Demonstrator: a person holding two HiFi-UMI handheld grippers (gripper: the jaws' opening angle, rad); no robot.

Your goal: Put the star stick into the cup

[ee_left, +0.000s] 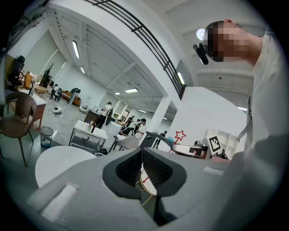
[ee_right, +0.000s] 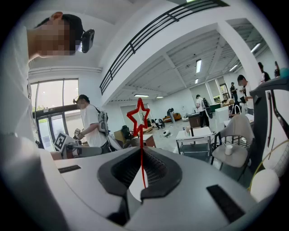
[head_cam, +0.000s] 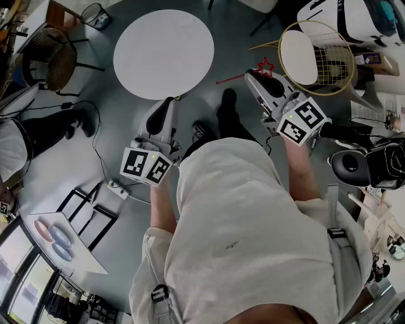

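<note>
A red star stick (head_cam: 265, 66) is pinched in my right gripper (head_cam: 254, 74), held up in the air right of the round white table (head_cam: 163, 54). The thin red stem pokes out leftwards from the jaws. In the right gripper view the star (ee_right: 138, 118) stands upright above the shut jaws of my right gripper (ee_right: 141, 152). My left gripper (head_cam: 169, 101) hovers below the table's near edge, and its jaws (ee_left: 142, 150) meet with nothing between them. The left gripper view also catches the star (ee_left: 180, 135) off to the right. A small white cup (ee_right: 229, 149) stands on a chair seat.
A smaller round table with a gold wire frame (head_cam: 314, 56) stands to the right. A wicker chair (head_cam: 54, 57) and a mesh bin (head_cam: 97, 15) are at the far left. Cables and a power strip (head_cam: 118, 188) lie on the floor, and an office chair (head_cam: 354, 166) is on the right.
</note>
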